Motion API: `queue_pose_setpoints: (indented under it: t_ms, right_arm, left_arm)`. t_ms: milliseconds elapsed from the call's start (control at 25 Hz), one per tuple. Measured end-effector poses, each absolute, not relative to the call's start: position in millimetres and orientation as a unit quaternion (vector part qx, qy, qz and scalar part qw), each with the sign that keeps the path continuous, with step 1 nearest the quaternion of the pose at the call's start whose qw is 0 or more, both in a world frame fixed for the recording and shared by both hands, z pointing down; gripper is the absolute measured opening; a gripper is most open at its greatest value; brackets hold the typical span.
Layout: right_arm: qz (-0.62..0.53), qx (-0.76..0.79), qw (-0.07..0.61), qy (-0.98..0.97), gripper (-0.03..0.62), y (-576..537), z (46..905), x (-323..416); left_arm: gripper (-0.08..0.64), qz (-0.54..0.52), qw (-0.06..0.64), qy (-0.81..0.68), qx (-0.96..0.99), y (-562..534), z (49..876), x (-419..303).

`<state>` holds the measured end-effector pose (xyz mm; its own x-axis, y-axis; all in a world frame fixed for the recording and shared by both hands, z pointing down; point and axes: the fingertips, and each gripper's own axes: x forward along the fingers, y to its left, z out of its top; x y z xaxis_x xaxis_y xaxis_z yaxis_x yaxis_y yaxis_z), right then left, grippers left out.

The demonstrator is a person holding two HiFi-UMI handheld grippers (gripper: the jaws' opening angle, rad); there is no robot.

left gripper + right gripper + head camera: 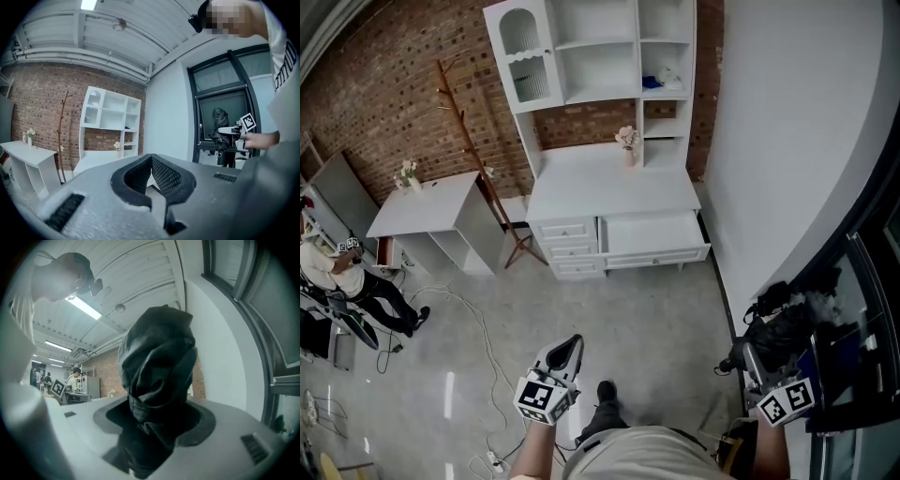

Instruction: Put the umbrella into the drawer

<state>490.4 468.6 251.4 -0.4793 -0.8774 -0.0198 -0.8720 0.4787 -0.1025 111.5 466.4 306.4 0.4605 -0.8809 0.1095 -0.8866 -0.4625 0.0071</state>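
A folded black umbrella stands up between the jaws of my right gripper, which is shut on it. In the head view that gripper is at the lower right by the window, with the umbrella bunched above it. The white cabinet's wide drawer is pulled open across the room, far from both grippers. My left gripper hangs over the floor at bottom centre. Its fingertips meet with nothing between them, so it is shut. The left gripper view also catches the umbrella in the right gripper.
A white hutch with shelves tops the cabinet, and a small flower vase stands on its counter. A wooden coat rack and a white desk stand to the left. A seated person and floor cables are at left.
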Motion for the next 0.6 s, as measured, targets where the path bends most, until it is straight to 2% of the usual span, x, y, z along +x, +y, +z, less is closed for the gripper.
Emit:
queue_pose_setpoints:
  t_ms: [600]
  right_arm:
    - [-0.039, -0.539, 0.036, 0.840, 0.273, 374.7, 239.1, 408.6]
  left_arm:
    - [0.025, 0.049, 0.029, -0.478, 0.876, 339.6, 300.3, 37.9]
